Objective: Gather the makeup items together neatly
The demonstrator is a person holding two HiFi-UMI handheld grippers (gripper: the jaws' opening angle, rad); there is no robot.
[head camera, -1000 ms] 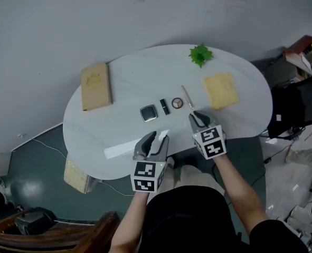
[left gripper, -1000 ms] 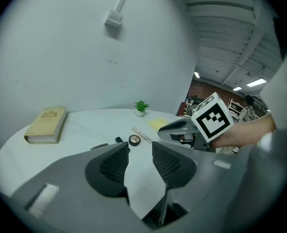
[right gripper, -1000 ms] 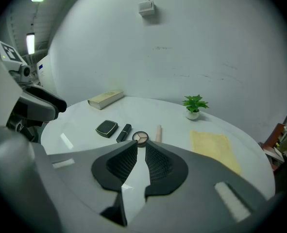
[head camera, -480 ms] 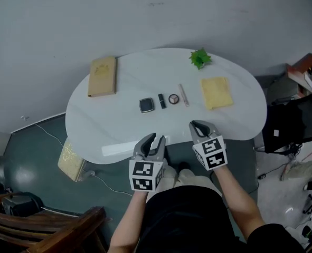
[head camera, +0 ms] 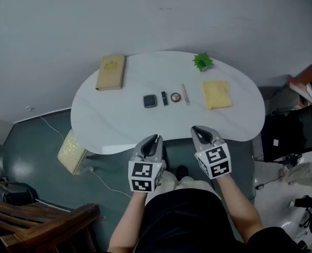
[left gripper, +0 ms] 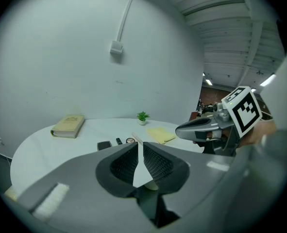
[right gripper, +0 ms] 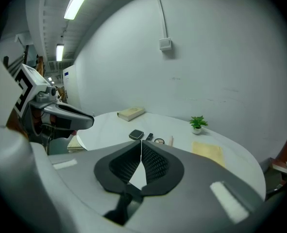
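Two empty pairs of jaws, one tidy row

My left gripper (head camera: 154, 139) and right gripper (head camera: 200, 130) hang just short of the white table's (head camera: 119, 120) near edge. My left jaws have just been closing and stand a slit apart. My right jaws have just closed tip to tip. Mid-table lie the compact (head camera: 150, 100), lipstick (head camera: 164, 98), round eyeshadow pot (head camera: 176, 97) and pale pencil (head camera: 185, 94), side by side. To their right lies a yellow cloth (head camera: 217, 94). Farther off are a book (head camera: 111, 73) and a potted plant (head camera: 202, 61).

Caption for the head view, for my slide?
Makeup items in a row on the white table, between book and cloth.
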